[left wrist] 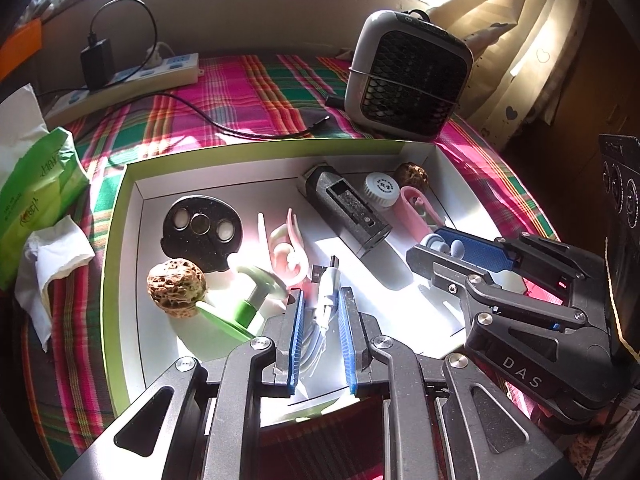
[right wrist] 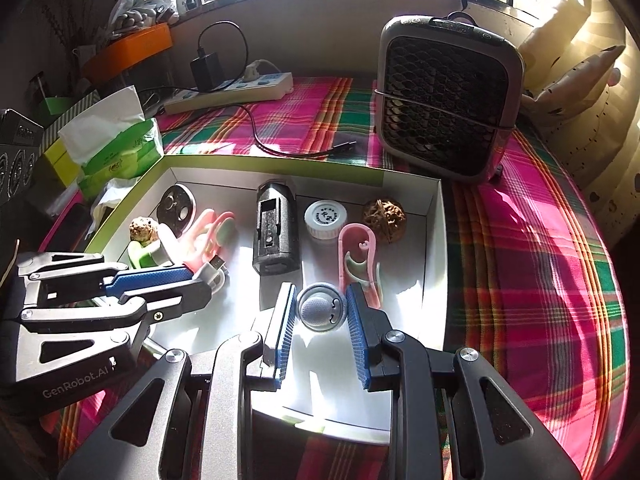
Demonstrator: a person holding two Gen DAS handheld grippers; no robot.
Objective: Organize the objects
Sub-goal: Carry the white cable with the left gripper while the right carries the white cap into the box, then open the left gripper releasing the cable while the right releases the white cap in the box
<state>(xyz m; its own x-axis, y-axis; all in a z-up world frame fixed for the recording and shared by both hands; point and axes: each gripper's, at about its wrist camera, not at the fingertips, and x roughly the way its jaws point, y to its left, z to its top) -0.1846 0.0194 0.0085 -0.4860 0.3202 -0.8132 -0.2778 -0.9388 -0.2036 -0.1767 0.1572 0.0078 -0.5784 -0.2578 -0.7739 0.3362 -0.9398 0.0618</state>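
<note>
Sorting step: both grippers are down inside the white tray (left wrist: 132, 184), each holding an item it seems about to lift or has just set in; I can't tell which.
Left gripper (left wrist: 319, 300): fingers drawn close together, pinching the bundled white USB cable (left wrist: 326, 284) at the tray's near edge, plug end sticking up past the tips.
Right gripper (right wrist: 321, 307): fingers narrowed onto the small round grey-and-white gadget (right wrist: 321, 307), one pad on each side, near the tray's front edge.
Where the rest lies: black block (right wrist: 274, 232) in the middle, white cap (right wrist: 325, 218) and a walnut (right wrist: 384, 216) toward the far right corner, pink clip (right wrist: 356, 256) just beyond the right gripper, second walnut (left wrist: 176, 286) and black disc (left wrist: 202, 232) on the left side.
Next move: I'd guess each piece needs carrying to a clear patch of tray floor, kept clear of the pink clip and the green pump bottle (left wrist: 250, 304).
Surroundings: tray sits on a plaid-covered bed (right wrist: 540, 280), fan heater (right wrist: 444, 100) beyond its far right corner.
</note>
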